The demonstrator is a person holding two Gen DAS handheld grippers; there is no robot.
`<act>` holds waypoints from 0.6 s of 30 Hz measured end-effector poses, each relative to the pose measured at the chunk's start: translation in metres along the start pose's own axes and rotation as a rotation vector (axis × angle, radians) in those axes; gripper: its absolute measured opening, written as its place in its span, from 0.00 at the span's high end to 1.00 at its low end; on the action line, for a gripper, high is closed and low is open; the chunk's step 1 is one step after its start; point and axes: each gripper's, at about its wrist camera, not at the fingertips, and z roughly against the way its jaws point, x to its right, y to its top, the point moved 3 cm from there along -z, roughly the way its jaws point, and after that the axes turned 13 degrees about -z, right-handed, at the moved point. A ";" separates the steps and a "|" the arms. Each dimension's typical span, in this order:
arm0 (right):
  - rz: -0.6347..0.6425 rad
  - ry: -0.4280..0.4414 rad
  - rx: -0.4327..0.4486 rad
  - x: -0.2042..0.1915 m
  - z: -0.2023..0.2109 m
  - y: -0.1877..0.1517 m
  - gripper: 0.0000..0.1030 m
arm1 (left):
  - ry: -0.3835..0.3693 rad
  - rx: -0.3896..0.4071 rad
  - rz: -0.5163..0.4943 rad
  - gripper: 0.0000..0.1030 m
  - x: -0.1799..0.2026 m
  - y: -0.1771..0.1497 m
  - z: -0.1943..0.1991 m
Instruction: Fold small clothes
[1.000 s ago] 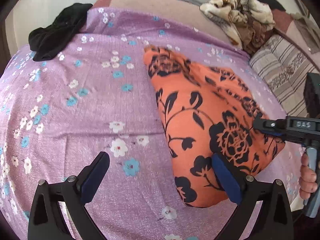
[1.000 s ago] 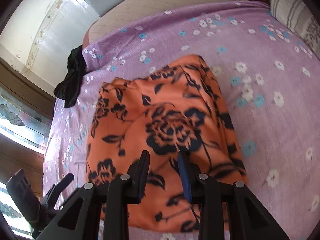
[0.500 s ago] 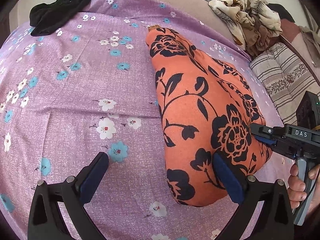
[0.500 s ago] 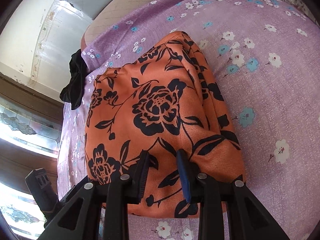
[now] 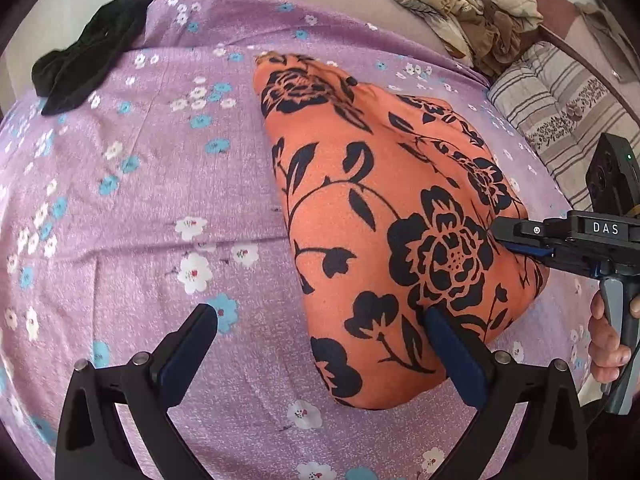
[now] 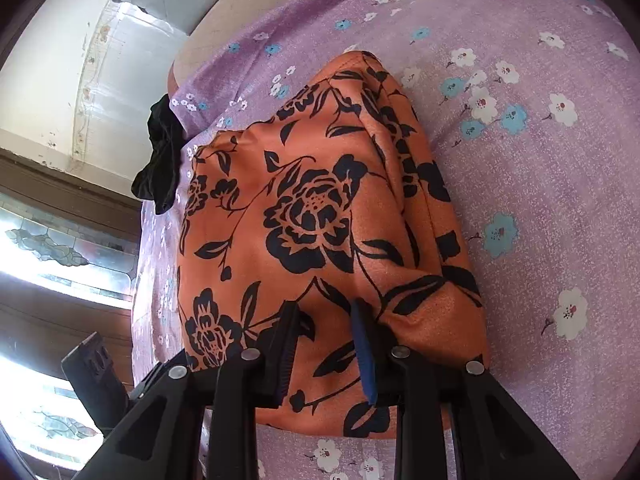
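A folded orange garment with black flowers (image 5: 360,220) lies on the purple flowered bedsheet (image 5: 160,200). My left gripper (image 5: 320,320) stands wide open at the garment's near end, its right finger over the cloth and its left finger over bare sheet. In the left wrist view my right gripper (image 5: 500,232) comes in from the right, its tip against the garment's top. In the right wrist view the right gripper (image 6: 324,316) has its jaws a narrow gap apart, low over the garment (image 6: 320,208). Flat cloth shows between them, with no pinched fold visible.
A black cloth (image 5: 88,52) lies at the sheet's far left corner. Crumpled beige patterned clothes (image 5: 472,4) and a striped cushion (image 5: 560,108) sit at the far right. A hand (image 5: 608,340) holds the right gripper's handle. A window (image 6: 48,248) is left of the bed.
The right gripper has sunk closer to the garment, which now fills more of its view. The left gripper stays wide open at the garment's near end.
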 end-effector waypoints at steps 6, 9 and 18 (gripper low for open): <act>0.073 -0.017 0.014 -0.012 0.007 -0.004 0.69 | 0.119 0.131 -0.106 0.00 0.000 0.027 0.025; 0.090 -0.019 0.051 -0.020 0.021 -0.005 0.68 | 0.123 0.153 -0.043 0.00 -0.015 0.039 0.021; -0.020 -0.073 0.073 -0.007 0.011 0.014 0.67 | 0.221 0.057 -0.060 0.00 -0.014 0.038 -0.014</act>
